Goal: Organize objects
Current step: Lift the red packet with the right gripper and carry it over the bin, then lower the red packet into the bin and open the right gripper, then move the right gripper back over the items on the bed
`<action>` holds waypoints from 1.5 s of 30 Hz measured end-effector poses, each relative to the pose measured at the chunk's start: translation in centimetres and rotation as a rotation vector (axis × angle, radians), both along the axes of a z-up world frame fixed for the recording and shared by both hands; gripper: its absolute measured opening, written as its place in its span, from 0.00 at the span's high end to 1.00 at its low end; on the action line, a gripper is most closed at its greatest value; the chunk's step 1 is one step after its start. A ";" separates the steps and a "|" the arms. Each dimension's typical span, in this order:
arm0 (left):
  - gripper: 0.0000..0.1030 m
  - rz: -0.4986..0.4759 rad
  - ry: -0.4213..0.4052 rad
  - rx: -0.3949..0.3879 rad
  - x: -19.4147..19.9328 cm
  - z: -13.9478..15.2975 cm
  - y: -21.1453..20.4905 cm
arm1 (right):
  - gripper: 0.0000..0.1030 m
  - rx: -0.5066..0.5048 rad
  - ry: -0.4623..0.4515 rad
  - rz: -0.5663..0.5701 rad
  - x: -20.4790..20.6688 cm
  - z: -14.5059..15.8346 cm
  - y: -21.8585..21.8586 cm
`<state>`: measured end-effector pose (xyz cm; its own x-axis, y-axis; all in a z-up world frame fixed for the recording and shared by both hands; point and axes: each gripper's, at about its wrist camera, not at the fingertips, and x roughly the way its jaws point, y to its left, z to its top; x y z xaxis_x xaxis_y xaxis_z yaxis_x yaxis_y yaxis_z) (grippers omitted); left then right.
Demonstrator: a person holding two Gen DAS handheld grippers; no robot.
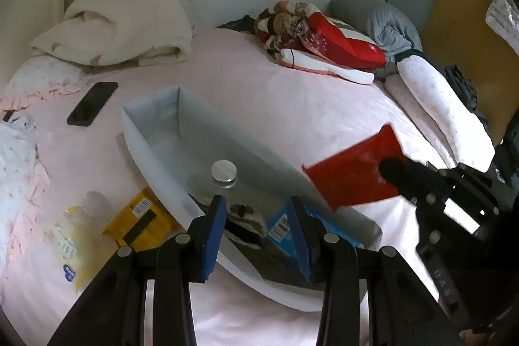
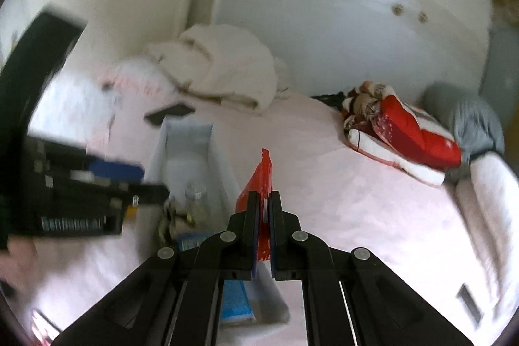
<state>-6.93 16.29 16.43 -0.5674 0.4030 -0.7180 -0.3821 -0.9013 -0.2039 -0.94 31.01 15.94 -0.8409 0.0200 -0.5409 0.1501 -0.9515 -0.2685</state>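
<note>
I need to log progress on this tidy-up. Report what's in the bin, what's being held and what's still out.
Done: the white bin already holds a clear bottle with a silver cap, a blue packet and a dark crumpled item. In hand: the right gripper is shut on a red packet beside the bin; the left gripper is open. Left: a yellow packet, a pale yellow pouch and a black phone on the bed.

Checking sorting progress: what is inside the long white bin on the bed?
Inside the white bin: a clear bottle with silver cap, a blue packet and a dark crumpled item. The left gripper hides the near end.
</note>
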 end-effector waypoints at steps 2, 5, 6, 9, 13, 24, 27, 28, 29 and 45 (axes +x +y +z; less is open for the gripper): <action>0.64 -0.003 -0.005 -0.001 0.1 -0.2 0.2 | 0.95 0.030 -0.035 0.022 0.2 -0.5 -0.1; 0.64 -0.009 -0.012 0.002 0.3 -0.5 0.5 | 0.94 0.061 -0.085 0.058 0.3 -1.2 -0.2; 0.64 -0.010 -0.014 0.002 0.3 -0.5 0.6 | 0.93 0.078 -0.084 0.052 0.3 -1.4 -0.2; 0.64 -0.011 -0.015 -0.008 0.6 -0.8 0.6 | 0.89 0.032 -0.097 0.039 0.0 -1.6 0.4; 0.64 -0.009 -0.018 -0.023 0.9 -1.0 0.4 | 0.76 -0.007 -0.068 0.035 0.2 -1.2 0.6; 0.64 0.035 0.002 -0.034 2.3 0.0 -3.1 | 0.72 -0.043 -0.047 0.127 1.0 -0.7 -3.1; 0.64 0.061 0.017 -0.048 2.9 0.4 -5.4 | 0.72 -0.047 -0.054 0.174 1.2 -0.9 -5.4; 0.64 0.072 0.020 -0.054 3.2 0.5 -6.4 | 0.72 -0.046 -0.056 0.188 1.3 -1.0 -6.1; 0.64 0.084 0.021 -0.061 3.4 0.5 -7.3 | 0.72 -0.047 -0.059 0.205 1.4 -1.0 -6.8; 0.64 0.215 -0.038 -0.077 5.5 -5.3 -17.9 | 0.72 -0.278 -0.250 0.378 -1.3 -5.8 -15.0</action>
<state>-1.40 -1.60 11.09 -0.6063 0.2190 -0.7645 -0.1733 -0.9746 -0.1418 -2.21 16.05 10.18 -0.6065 -0.4318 -0.6676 0.5233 -0.8489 0.0736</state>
